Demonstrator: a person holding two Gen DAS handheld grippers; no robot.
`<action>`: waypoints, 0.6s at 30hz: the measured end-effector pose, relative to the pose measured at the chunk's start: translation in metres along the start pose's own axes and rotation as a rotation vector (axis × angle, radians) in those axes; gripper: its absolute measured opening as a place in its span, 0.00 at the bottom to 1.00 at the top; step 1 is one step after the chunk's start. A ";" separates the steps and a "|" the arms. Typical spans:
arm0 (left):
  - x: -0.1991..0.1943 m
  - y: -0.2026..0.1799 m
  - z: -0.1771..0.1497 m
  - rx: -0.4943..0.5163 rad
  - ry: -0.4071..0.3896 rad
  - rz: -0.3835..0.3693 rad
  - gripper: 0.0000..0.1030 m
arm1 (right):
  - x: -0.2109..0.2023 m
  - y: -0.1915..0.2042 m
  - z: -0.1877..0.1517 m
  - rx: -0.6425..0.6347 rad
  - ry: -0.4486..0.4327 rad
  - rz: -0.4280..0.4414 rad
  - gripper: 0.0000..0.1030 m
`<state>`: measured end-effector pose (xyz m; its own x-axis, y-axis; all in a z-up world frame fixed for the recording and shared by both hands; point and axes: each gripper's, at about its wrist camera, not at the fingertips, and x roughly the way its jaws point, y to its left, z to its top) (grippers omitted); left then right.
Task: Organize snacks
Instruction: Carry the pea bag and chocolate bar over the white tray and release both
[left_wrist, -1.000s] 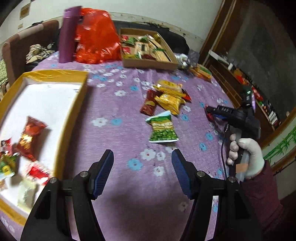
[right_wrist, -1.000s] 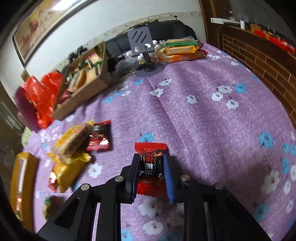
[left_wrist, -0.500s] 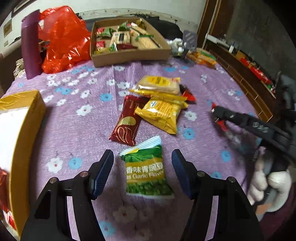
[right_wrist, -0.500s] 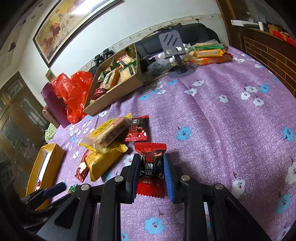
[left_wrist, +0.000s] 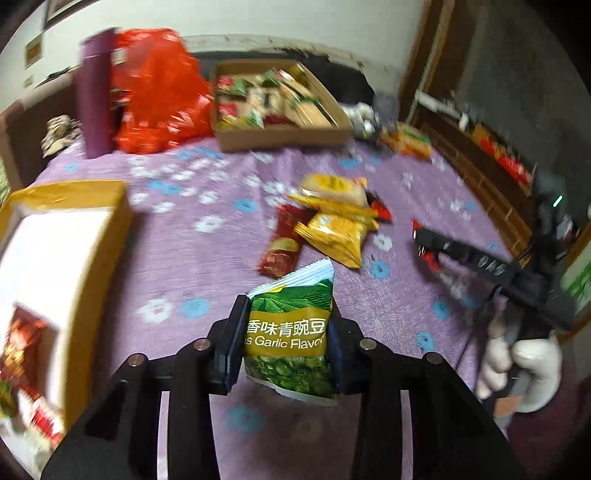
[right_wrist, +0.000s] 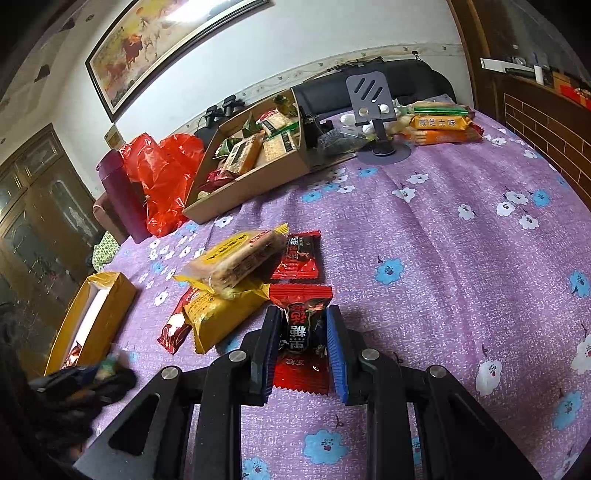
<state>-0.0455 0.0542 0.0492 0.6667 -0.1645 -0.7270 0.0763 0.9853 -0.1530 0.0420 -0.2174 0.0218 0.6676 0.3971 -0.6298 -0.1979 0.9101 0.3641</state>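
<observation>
My left gripper is shut on a green garlic pea packet and holds it above the purple flowered tablecloth. My right gripper is shut on a red and black candy packet; it also shows at the right of the left wrist view. A pile of yellow and red snack packets lies mid-table, also in the right wrist view. A yellow box with several snacks inside stands at the left, and shows in the right wrist view.
A cardboard box full of snacks stands at the back. A red plastic bag and a purple bottle stand beside it. A phone stand and orange biscuit packs sit at the far right.
My left gripper closed on the green pea packet and lifted it, turning toward the yellow box. My right gripper, still holding the candy, moved nearer the snack pile.
</observation>
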 end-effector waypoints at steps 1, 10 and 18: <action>-0.015 0.012 -0.002 -0.028 -0.024 0.009 0.35 | 0.000 0.001 0.000 -0.002 -0.001 0.000 0.25; -0.095 0.126 -0.032 -0.224 -0.121 0.240 0.35 | -0.005 0.030 -0.005 -0.068 -0.001 0.022 0.25; -0.118 0.194 -0.034 -0.301 -0.127 0.320 0.35 | -0.005 0.143 -0.013 -0.182 0.106 0.238 0.25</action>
<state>-0.1343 0.2634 0.0823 0.7086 0.1710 -0.6845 -0.3542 0.9253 -0.1355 0.0013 -0.0874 0.0680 0.5105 0.6030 -0.6130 -0.4714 0.7925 0.3870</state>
